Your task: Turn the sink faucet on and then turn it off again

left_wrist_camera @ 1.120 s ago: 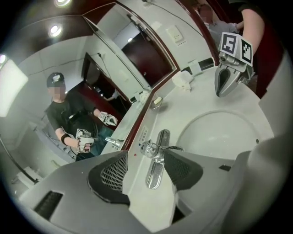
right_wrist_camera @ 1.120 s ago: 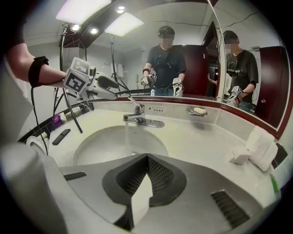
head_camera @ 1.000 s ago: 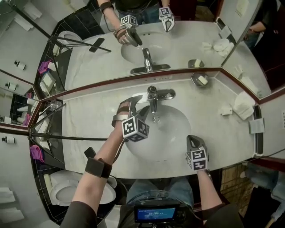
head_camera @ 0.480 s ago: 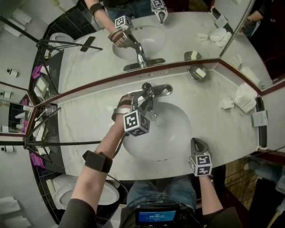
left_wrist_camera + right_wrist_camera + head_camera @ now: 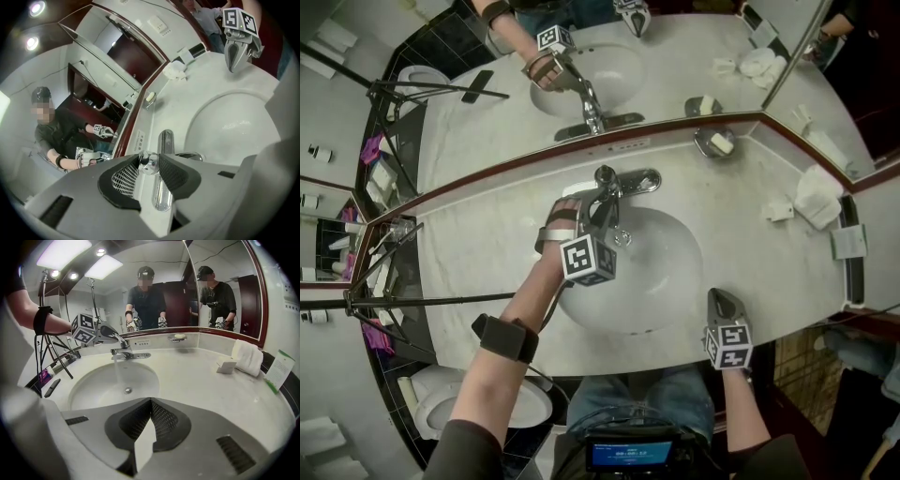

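faucet one, sink one, grippers two

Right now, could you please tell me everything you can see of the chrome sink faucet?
The polished chrome single-lever sink faucet stands on the pale stone-look counter behind the white oval basin, close before the mirror. Its flat base plate runs sideways; its spout reaches over the basin, and a stream of water falls from it. The left tool, whose jaws have just been closing, grips the lever's rounded knob between its pads. Nothing else touches it.
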Demonstrator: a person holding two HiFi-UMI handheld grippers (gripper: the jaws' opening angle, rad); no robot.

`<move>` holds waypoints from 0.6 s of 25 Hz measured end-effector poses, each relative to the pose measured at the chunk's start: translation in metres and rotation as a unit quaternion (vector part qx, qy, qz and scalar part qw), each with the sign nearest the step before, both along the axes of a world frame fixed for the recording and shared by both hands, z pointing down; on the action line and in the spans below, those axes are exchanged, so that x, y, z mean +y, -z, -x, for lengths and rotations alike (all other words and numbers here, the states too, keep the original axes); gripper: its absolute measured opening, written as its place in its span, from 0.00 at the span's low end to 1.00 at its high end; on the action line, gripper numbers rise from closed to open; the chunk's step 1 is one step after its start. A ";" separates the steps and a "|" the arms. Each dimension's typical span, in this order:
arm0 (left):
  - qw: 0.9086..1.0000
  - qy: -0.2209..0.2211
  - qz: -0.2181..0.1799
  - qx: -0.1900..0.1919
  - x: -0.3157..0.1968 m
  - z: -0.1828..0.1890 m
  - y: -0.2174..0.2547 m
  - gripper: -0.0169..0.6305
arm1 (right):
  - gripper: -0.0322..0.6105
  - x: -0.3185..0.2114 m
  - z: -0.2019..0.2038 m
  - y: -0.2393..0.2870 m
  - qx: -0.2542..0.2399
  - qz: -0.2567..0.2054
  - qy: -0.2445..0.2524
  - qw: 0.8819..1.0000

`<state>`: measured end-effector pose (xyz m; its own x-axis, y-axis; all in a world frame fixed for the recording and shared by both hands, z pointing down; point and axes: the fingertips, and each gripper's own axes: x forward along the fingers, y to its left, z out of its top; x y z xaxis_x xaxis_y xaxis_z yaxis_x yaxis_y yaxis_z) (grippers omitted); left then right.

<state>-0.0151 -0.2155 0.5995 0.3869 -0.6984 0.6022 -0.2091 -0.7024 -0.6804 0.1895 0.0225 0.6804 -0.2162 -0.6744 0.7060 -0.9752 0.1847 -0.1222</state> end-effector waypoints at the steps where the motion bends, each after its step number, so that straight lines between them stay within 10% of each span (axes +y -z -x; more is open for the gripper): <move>1: 1.000 0.002 -0.002 0.001 0.000 0.000 0.000 0.23 | 0.06 0.000 0.001 0.000 -0.001 0.000 0.000 1.000; 15: 1.000 -0.012 -0.002 -0.024 0.021 0.008 -0.024 0.17 | 0.06 -0.005 -0.001 -0.005 -0.007 0.014 -0.027 1.000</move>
